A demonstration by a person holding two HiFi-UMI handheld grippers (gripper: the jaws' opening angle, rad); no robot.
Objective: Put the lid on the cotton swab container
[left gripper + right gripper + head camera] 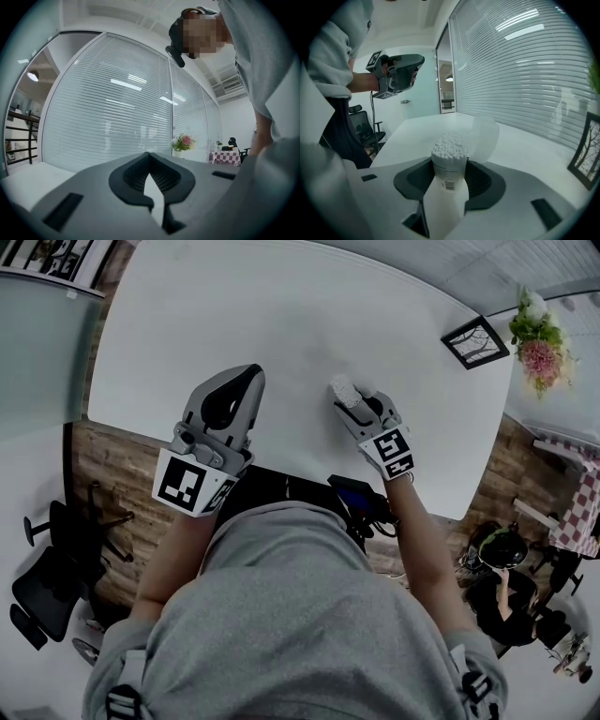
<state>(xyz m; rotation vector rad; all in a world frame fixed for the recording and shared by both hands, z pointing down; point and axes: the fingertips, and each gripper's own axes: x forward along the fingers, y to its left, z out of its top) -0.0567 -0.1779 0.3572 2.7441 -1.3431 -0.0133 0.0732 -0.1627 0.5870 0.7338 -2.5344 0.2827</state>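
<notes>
Right gripper view: one slim translucent white plastic cotton swab container [449,161], packed to its open mouth with white swab tips, upright between the dark ribbed fingers [487,183] of the right gripper [448,174] and clamped by them on both sides. One round translucent lid [485,136], tipped open just behind the mouth, to its right. One white paper label [446,180] on the body, with a black barcode and fine print too small to read. Seen from the head view, near the front edge of the large white surface [281,306]; base hidden, so contact with it unclear. Two grippers in all. Left gripper [149,154] raised well apart from the container, fingers [129,178] together at the tips, empty. One black-framed picture [475,341] at the far right corner.
</notes>
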